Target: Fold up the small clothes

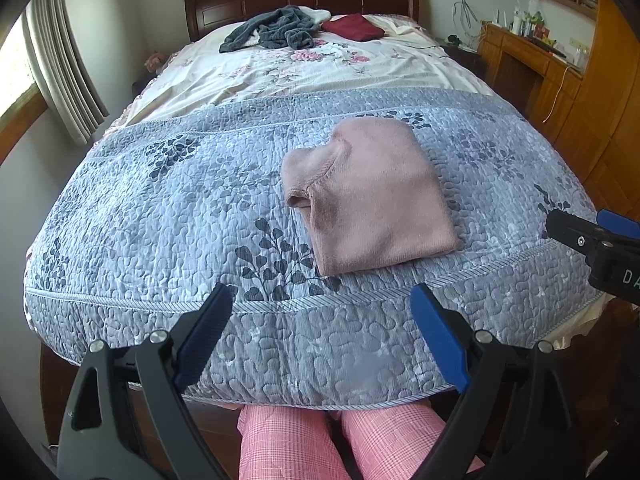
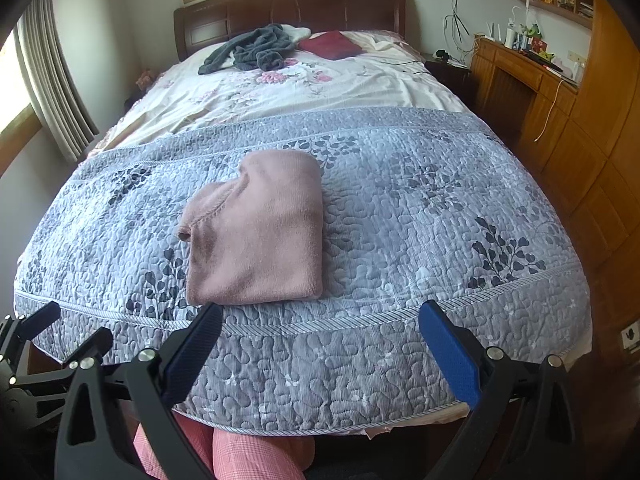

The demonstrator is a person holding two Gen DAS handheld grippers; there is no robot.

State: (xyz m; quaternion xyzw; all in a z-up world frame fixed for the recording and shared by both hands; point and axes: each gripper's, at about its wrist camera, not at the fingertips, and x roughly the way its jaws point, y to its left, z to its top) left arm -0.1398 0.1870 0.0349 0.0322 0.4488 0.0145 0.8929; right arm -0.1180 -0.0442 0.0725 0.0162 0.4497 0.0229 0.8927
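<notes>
Two grippers are waiting at the foot of a big bed (image 1: 120, 216), and you are holding both of them up off the grey quilt (image 2: 420, 208). Far up by the headboard, a dark grey garment (image 1: 276, 32) is lying in a heap, and a dark red one (image 1: 352, 27) is sitting just beside it on the flowered sheet.

Closer to you, the pink garment (image 2: 260, 236) is resting on the quilt, near the foot edge. It is looking like a neat folded block, with one sleeve end poking out on its left side. So this piece is looking done, or nearly done.

Your left gripper (image 1: 322, 304) is hanging in front of it with its jaws wide apart, gripping nothing. Your right gripper (image 2: 320, 320) is doing the same, jaws apart and empty.

Next you are probably moving the pink block aside, or going for a piece by the headboard. That heap is well apart from you, so you are needing a long reach.
</notes>
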